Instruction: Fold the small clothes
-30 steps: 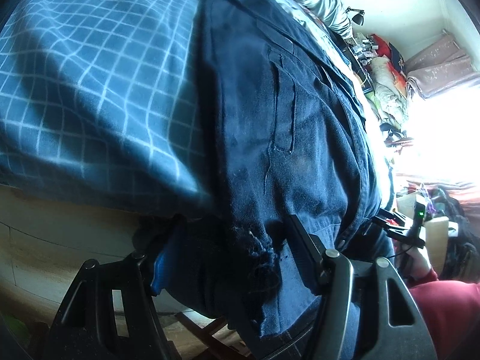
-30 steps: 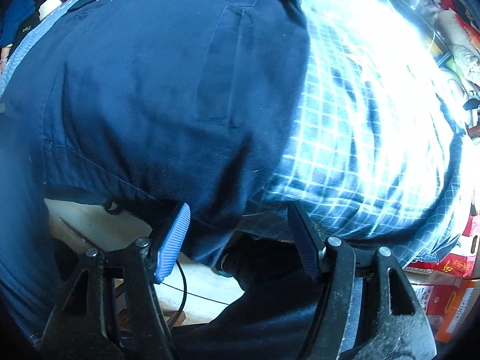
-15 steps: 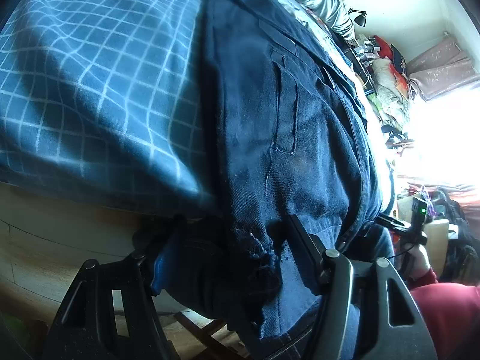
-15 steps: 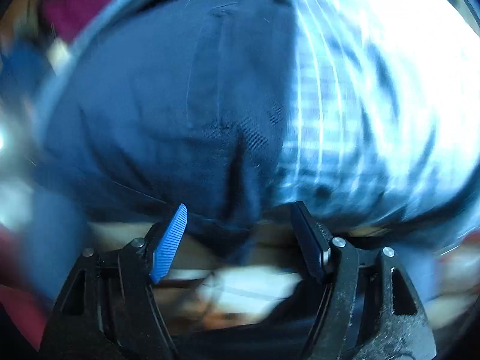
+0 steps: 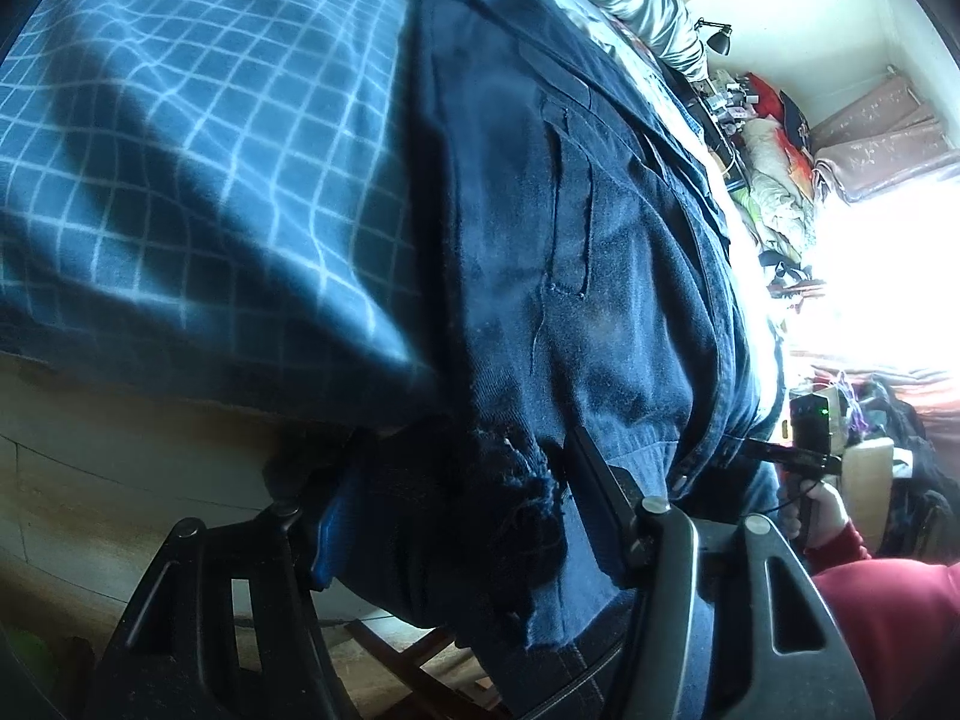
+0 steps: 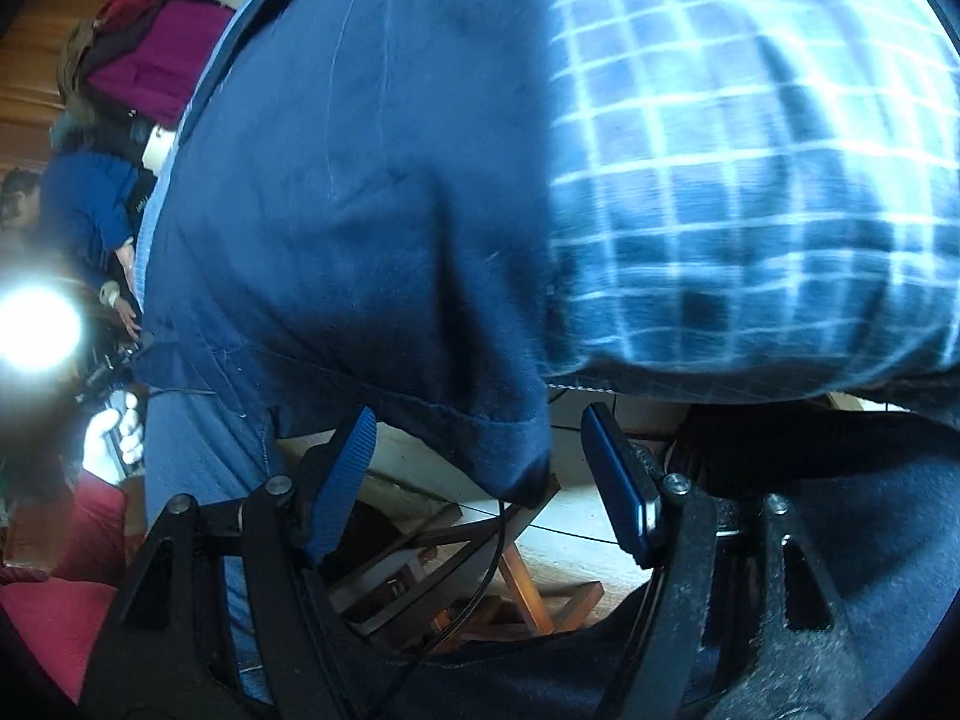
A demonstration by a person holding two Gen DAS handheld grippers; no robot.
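Jaws status: left gripper (image 5: 447,507) clamped on the frayed hem of the dark blue trousers (image 5: 576,252); right gripper (image 6: 480,468) jaws apart, the other hem corner hanging between them, not pinched. Trousers lie flat on the checked bedsheet (image 5: 180,180), hems draped over the near bed edge. To do well: seat the right corner deep, clamp, then lift both evenly toward the far waistband.

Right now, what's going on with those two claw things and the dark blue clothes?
Left gripper: frayed hem of the navy garment between its fingers. Right gripper: open, a garment corner hanging between the fingers, ungripped. Garment draped over the checked bedspread. Nothing blocking.
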